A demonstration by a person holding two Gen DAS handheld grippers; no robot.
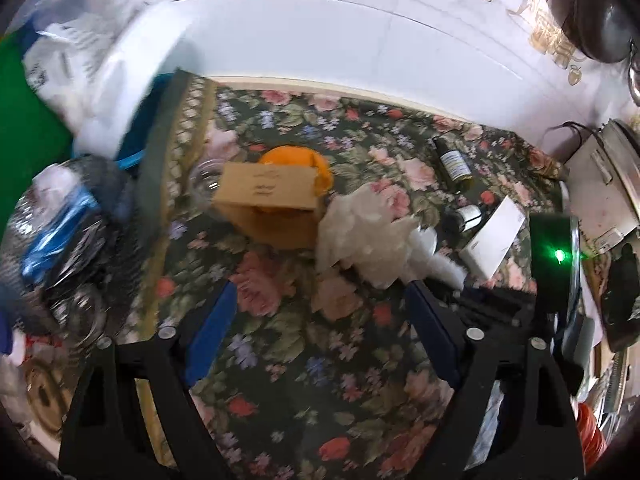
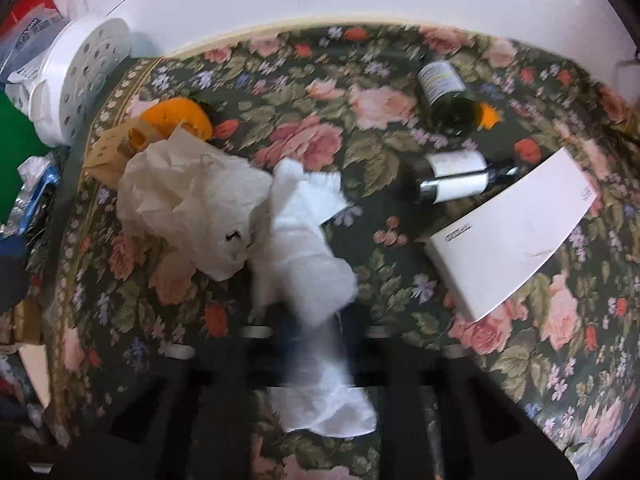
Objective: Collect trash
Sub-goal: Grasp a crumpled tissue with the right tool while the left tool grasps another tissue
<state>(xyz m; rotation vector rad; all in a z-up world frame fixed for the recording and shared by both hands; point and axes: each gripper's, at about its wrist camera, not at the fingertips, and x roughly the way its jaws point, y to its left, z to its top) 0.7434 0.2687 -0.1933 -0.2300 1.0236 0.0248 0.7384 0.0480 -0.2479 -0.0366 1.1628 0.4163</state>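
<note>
The right gripper [image 2: 316,320] is clenched on a white tissue [image 2: 308,248]; the soft paper is pinched between its two fingers and hangs out both ahead of them and behind them. Just beside it, ahead and to the left of the fingers, lies a bigger crumpled paper [image 2: 188,200] on the floral tablecloth [image 2: 400,272] — the two papers touch. Farther ahead-left are an orange peel [image 2: 180,118] and a small cardboard box [image 2: 110,152]. Ahead to the right lie two small bottles [image 2: 452,178], and to the right a flat white box [image 2: 512,228].

The left gripper [image 1: 320,312] is released, its blue pads [image 1: 212,332] wide apart with only tablecloth between them. Ahead of it, a little to the right, is the crumpled paper [image 1: 360,232]; ahead-left stands the cardboard box [image 1: 272,200] with the orange peel [image 1: 304,160] behind it. The right gripper's black body [image 1: 492,304] is just beside the left one's right finger — whether they touch I cannot tell.
</note>
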